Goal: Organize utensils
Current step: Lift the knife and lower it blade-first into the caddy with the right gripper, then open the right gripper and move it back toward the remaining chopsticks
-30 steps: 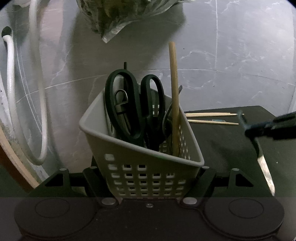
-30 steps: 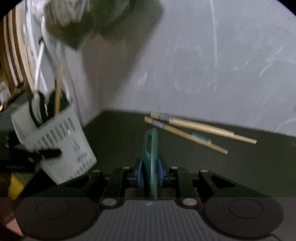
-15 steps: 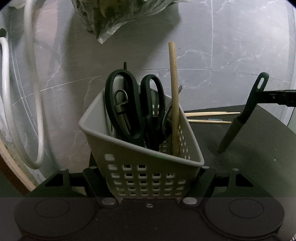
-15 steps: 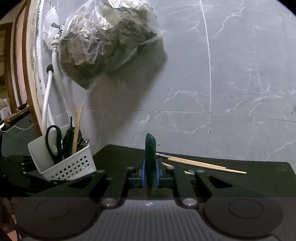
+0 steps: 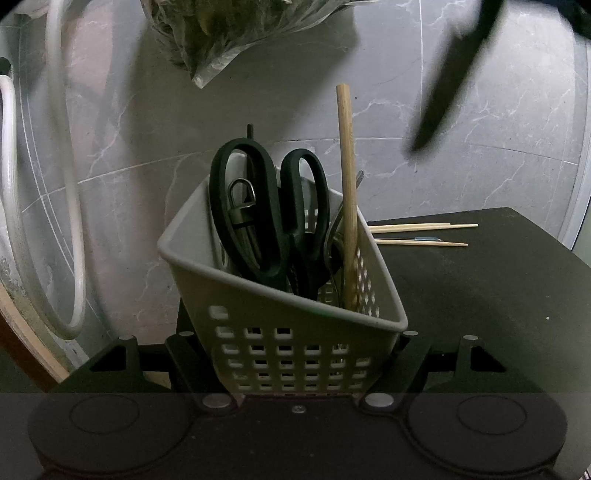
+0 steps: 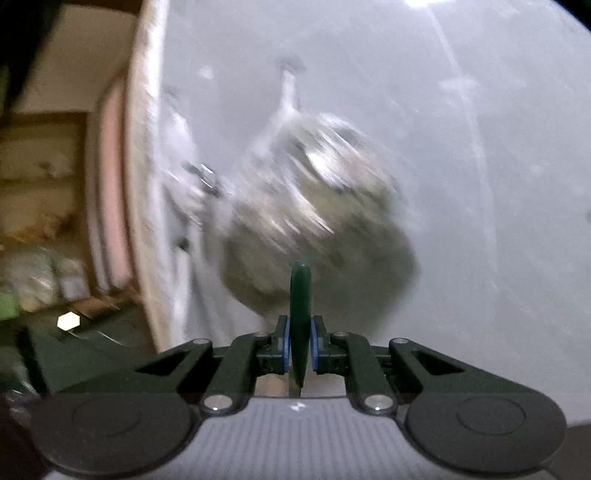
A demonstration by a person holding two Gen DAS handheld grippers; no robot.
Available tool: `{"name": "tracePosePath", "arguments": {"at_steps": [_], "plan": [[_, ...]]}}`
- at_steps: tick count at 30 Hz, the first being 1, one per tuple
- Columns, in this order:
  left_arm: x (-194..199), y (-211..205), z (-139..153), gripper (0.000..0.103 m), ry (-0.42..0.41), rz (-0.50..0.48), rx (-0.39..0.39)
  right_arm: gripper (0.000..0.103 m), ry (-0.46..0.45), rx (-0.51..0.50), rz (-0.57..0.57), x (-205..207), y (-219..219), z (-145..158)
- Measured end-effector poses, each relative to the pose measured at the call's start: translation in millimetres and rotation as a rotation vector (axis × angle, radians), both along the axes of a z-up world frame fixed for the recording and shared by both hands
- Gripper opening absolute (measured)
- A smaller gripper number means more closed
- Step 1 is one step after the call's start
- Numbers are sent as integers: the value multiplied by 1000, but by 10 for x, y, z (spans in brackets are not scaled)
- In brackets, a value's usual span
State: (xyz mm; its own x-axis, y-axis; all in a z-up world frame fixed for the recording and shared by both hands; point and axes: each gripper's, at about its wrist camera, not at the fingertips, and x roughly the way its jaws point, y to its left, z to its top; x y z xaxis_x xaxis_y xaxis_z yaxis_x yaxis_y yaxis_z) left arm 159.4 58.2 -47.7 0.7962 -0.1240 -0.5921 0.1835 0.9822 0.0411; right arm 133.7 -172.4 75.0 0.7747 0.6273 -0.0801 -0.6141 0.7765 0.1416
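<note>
My left gripper (image 5: 297,341) is shut on a white perforated utensil basket (image 5: 295,332), holding it tilted over the edge of the black table (image 5: 480,295). Black-handled scissors (image 5: 266,214), a wooden stick (image 5: 347,184) and a fork (image 5: 334,236) stand in it. A dark knife (image 5: 447,85), blurred, hangs tip down in the air at the upper right, above and right of the basket. In the right wrist view my right gripper (image 6: 300,347) is shut on the knife's green handle (image 6: 301,306), whose end points up. Two chopsticks (image 5: 421,234) lie on the table behind the basket.
A clear bag of greens (image 5: 229,29) hangs on the grey marble wall above the basket and is seen blurred (image 6: 325,221) ahead of the right gripper. A white hose (image 5: 70,184) loops down at the left. A wooden door frame (image 6: 144,184) stands further left.
The right gripper has lifted the knife from just above the table to high at the upper right, and its view has swung from the table up to the wall. The left gripper and basket stayed still.
</note>
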Motion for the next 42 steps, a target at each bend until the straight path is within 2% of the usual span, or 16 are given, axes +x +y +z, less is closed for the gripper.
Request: {"name": "tracePosePath", "arguments": {"at_steps": [3,7,14,21,23,26,28,30,34,35,38,42], "plan": [[-1,2,1,77,0,0,0,12,-27,14,93,-29,145,115],[-4,1,4,77,0,-2,0,12,-12,-35,170,8,407,25],[-11,-4,4,77,-1,-7,0,12,83,-163,199,132,790,-367],[-12,-6,4,77,0,-6,1,16,173,-227,211,145,874,-604],[-11,-5,3,77,0,-6,1,39,191,-209,211,153,843,-615],[-11,-8,2,77,0,-6,2,54,194,-178,206,158,784,-615],[-9,-9,2,77,0,-7,2,59,194,-154,198,185,726,-584],[-6,-11,3,77,0,-6,2,68,187,-120,175,211,658,-546],[-6,-11,2,77,1,-5,1,98,169,-51,81,256,439,-504],[-4,-15,2,77,2,-5,0,102,170,-38,49,286,380,-504],[1,-17,9,77,4,-3,-1,103,221,-21,-67,435,188,-556],[11,-9,7,76,4,0,-4,103,379,-57,-194,782,-24,-760]]}}
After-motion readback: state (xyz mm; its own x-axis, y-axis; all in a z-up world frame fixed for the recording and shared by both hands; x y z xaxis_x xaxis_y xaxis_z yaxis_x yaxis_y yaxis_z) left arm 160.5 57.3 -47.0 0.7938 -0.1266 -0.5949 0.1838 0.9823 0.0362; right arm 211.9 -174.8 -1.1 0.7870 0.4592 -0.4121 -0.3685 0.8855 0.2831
